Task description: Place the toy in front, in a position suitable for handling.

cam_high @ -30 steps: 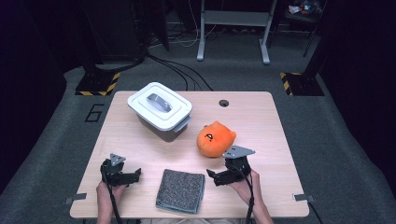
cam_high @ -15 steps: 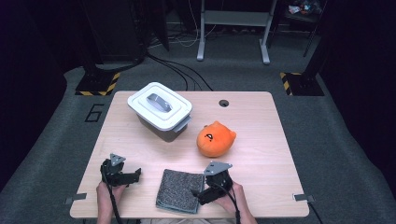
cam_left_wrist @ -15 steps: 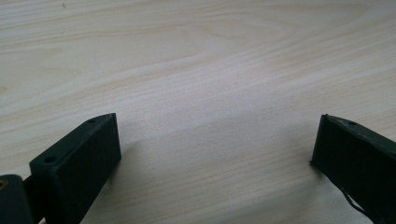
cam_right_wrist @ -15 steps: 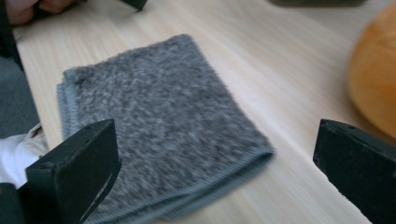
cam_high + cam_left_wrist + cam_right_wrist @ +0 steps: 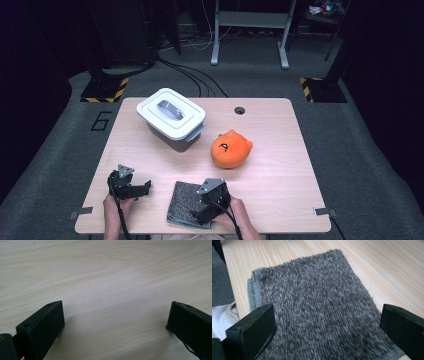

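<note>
A folded grey towel (image 5: 184,200) lies near the table's front edge. My right gripper (image 5: 201,214) hovers over its right half and points toward the front left. In the right gripper view the gripper (image 5: 327,325) is open, with the jaws wide apart on either side of the towel (image 5: 317,302) and nothing between them. My left gripper (image 5: 145,187) rests on the table left of the towel. It is open (image 5: 115,315) above bare wood. An orange cat-shaped plush (image 5: 231,148) sits behind the towel to the right.
A white bin (image 5: 171,118) with a closed lid and grey handle stands at the back left of the wooden table (image 5: 280,175). A small cable hole (image 5: 239,110) marks the far edge. The towel's front hem lies close to the table's front edge.
My right gripper has moved left and toward the front edge, from beside the plush to over the towel. The left gripper has stayed put.
</note>
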A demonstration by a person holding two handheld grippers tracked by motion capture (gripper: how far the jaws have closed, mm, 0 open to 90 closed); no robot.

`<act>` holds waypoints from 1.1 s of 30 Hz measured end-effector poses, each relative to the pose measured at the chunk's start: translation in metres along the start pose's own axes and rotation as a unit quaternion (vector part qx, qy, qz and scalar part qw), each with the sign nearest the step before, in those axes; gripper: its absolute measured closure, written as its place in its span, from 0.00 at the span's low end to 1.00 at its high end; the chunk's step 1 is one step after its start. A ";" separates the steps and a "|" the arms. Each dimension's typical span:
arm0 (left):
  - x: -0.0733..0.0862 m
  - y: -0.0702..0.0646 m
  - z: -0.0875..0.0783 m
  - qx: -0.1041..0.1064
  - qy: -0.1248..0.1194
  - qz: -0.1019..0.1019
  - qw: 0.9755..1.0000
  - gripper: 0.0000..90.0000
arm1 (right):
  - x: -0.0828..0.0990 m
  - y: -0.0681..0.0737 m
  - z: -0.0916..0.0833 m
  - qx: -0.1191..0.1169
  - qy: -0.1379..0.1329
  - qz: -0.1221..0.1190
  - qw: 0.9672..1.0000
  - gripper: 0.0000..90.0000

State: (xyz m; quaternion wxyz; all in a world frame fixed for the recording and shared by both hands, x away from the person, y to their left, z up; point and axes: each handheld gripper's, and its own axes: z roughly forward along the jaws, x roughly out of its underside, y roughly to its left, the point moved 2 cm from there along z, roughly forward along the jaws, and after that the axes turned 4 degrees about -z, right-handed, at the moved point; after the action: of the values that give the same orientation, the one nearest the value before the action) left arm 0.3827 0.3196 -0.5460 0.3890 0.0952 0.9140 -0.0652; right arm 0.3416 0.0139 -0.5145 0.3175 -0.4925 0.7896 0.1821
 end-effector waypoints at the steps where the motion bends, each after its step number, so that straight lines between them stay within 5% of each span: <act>1: 0.000 0.000 0.000 0.000 0.000 0.000 1.000 0.01 | 0.000 0.000 0.001 -0.003 0.003 -0.001 1.000 0.00; 8: 0.000 0.000 0.000 0.000 0.000 0.000 1.000 0.01 | 0.000 0.003 0.007 -0.004 0.014 0.001 1.000 0.00; 25: 0.000 0.000 0.000 0.000 0.000 0.000 1.000 0.01 | 0.006 0.002 0.016 0.006 0.035 -0.017 0.999 0.20; 33: 0.000 0.000 0.000 0.000 0.000 0.000 1.000 0.01 | 0.007 0.002 0.014 0.014 0.026 -0.001 1.000 0.35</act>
State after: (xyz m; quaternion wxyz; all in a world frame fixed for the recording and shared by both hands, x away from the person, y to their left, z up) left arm 0.3827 0.3196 -0.5460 0.3890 0.0952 0.9140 -0.0653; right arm 0.3420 0.0185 -0.5290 0.3039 -0.4933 0.7996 0.1580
